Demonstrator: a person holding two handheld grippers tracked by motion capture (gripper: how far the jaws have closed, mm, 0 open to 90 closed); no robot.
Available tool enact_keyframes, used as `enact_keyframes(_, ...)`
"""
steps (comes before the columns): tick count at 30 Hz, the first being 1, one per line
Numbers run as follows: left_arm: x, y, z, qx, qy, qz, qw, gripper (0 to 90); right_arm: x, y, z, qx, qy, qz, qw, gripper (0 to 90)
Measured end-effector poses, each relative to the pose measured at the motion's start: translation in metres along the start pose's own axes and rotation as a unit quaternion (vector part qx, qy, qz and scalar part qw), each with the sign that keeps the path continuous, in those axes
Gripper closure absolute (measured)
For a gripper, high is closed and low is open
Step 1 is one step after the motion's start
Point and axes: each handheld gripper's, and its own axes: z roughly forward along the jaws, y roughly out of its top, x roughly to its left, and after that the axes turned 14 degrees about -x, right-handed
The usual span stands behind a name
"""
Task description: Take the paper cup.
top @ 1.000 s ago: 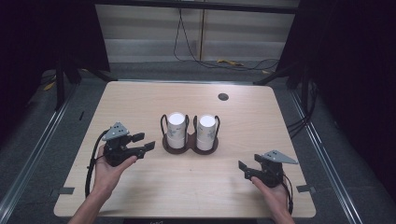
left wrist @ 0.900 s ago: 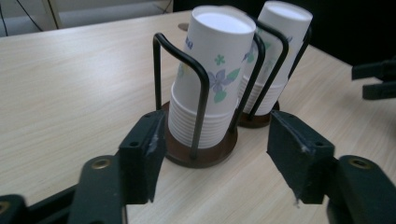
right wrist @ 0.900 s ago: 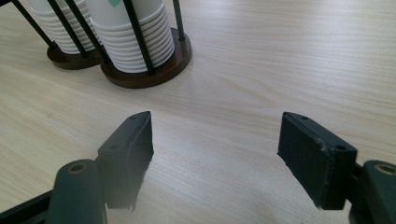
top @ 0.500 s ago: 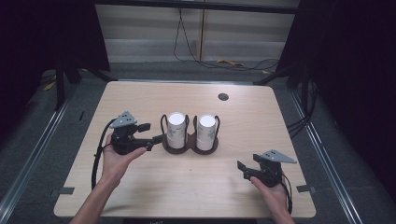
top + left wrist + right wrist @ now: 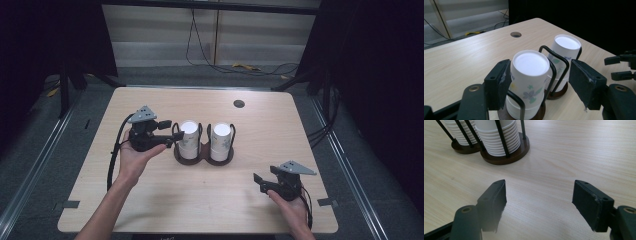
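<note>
Two stacks of white paper cups stand upside down in a dark wire holder (image 5: 202, 159) at the table's middle. My left gripper (image 5: 174, 132) is level at the left stack (image 5: 189, 135). In the left gripper view its jaws straddle the top flower-printed cup (image 5: 530, 72): the left pad (image 5: 499, 82) lies against its side and the right pad (image 5: 584, 85) stands well off. These jaws have just been closing. The right stack (image 5: 566, 45) is behind. My right gripper (image 5: 259, 182) rests low at the front right, open (image 5: 540, 192) over bare wood, apart from the holder's base (image 5: 521, 150).
A round cable hole (image 5: 239, 104) sits in the table's far right part. The wooden table (image 5: 150, 200) has bare room in front of the holder and on both sides. Cables lie on the floor beyond the far edge.
My left gripper has risen and moved right up to the left cup stack, and its jaws went from shut to apart around the top cup. The right gripper stayed put.
</note>
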Motion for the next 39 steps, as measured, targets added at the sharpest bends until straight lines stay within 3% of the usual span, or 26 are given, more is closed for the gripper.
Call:
enact_keyframes(6,0.001,0.007,0.018,0.021,0.002,0.005,0.9998,31.3,-0.001,0.0,0.0,-0.001,-0.001,-0.003,1.0,27.5)
enact_keyframes(10,0.0,0.009,0.029,0.046,-0.003,0.021,0.9987,28.1,-0.001,0.0,0.0,-0.002,-0.001,-0.001,1.0,27.4)
enact_keyframes(13,0.002,0.011,0.033,0.048,-0.012,0.023,0.9985,29.1,-0.001,0.0,0.0,-0.001,0.001,-0.001,1.0,27.4)
enact_keyframes(23,0.006,0.017,0.046,0.06,-0.01,0.019,0.998,32.9,0.0,0.0,0.0,0.0,0.002,-0.003,1.0,27.3)
enact_keyframes(29,0.005,0.016,0.055,0.08,-0.013,0.027,0.9964,32.4,-0.001,0.0,0.0,0.0,0.002,-0.003,1.0,27.0)
enact_keyframes(34,0.002,0.014,0.063,0.11,-0.013,0.052,0.9924,30.8,0.0,0.0,0.0,0.001,0.005,-0.002,1.0,26.6)
enact_keyframes(36,0.003,0.013,0.065,0.107,-0.014,0.045,0.9931,30.9,0.0,0.0,0.0,0.001,0.004,-0.001,1.0,26.6)
enact_keyframes(39,0.002,0.012,0.067,0.115,-0.013,0.051,0.9919,30.4,-0.001,0.0,0.0,-0.001,0.003,0.0,1.0,26.6)
